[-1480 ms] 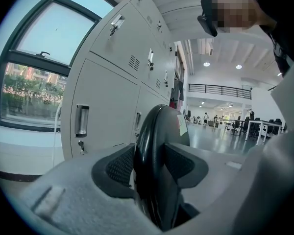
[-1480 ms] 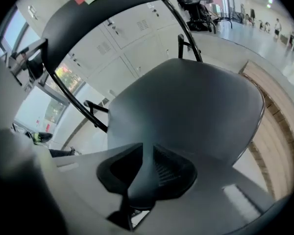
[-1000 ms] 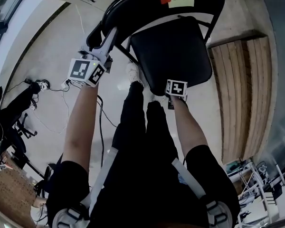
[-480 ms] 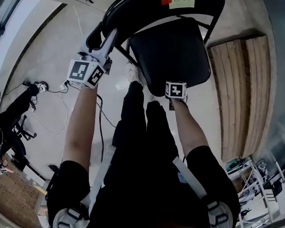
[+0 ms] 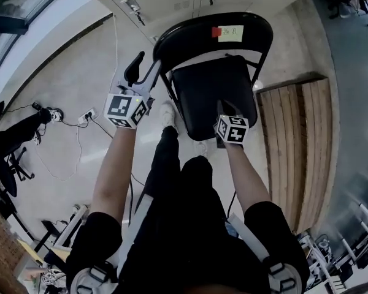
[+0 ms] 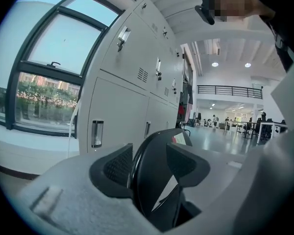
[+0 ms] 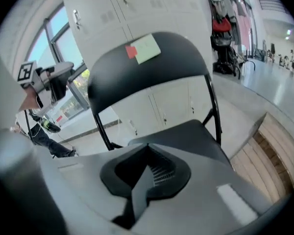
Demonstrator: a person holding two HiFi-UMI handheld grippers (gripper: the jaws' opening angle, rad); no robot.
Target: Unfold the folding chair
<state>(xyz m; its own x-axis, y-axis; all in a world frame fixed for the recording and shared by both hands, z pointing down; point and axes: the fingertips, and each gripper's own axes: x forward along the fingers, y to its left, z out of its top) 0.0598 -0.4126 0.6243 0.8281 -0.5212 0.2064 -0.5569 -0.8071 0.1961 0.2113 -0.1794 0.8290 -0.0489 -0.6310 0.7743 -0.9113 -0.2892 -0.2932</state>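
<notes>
**Chair standing open, back toward the lockers**

The folding chair [image 5: 208, 84] is standing upright on the pale floor [image 5: 73, 84] — seat [image 5: 202, 112] lying level with its front edge toward the person, backrest [image 5: 184, 32] rising at the far side, its sticky note [image 5: 230, 33] facing them. The left gripper [image 5: 145, 67] is gaping its jaws around the backrest's side rim; the right gripper [image 5: 224, 110] is pressing its jaws together at the seat's front edge. Grey lockers [image 6: 122, 106] are lining the wall beyond — wooden planking [image 5: 297, 146] lying to the right

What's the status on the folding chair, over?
Left gripper open, beside the backrest edge. Right gripper shut, empty, at the seat front. Folding chair stands open, seat down. Wooden platform close on the right.
</notes>
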